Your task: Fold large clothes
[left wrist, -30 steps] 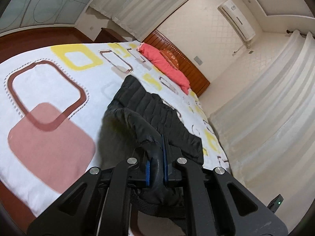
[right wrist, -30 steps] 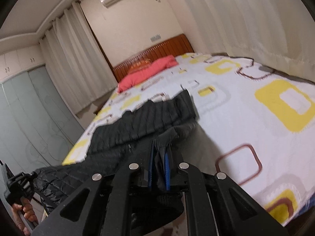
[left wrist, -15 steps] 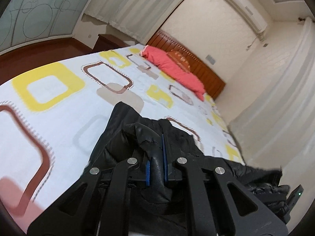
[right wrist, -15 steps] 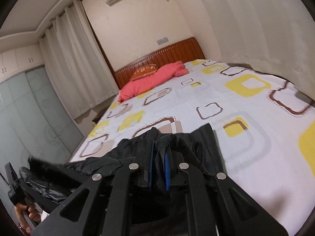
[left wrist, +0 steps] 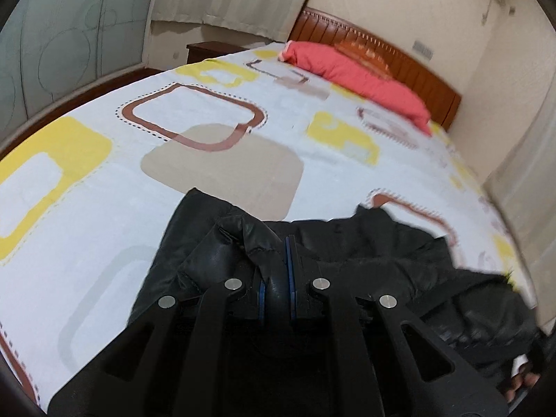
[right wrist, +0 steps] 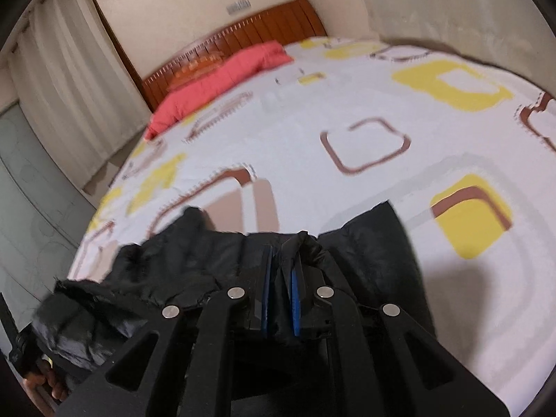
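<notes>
Between the fingers of the left gripper point(left wrist: 277, 274) a fold of the black jacket point(left wrist: 365, 253) is pinched, the blue pads pressed narrowly on the cloth. The right gripper point(right wrist: 280, 278) is likewise closed on a bunched fold of the same jacket point(right wrist: 375, 243). From both grips the jacket is spread forward and sideways onto the near edge of the bed point(left wrist: 215, 180), lying on the white sheet printed with yellow and brown squares.

In the left view the jacket is seen trailing off to the right, where part of a hand point(left wrist: 521, 378) is glimpsed at the frame's edge. In the right view a crumpled part is seen to the left instead, with fingers point(right wrist: 45, 385) below it.

Farther off, a red pillow point(left wrist: 358, 76) is laid against the wooden headboard point(left wrist: 410, 66). Only the left view shows a dark nightstand point(left wrist: 212, 48); only the right shows the bed's far side. Both pictures are blurred.
</notes>
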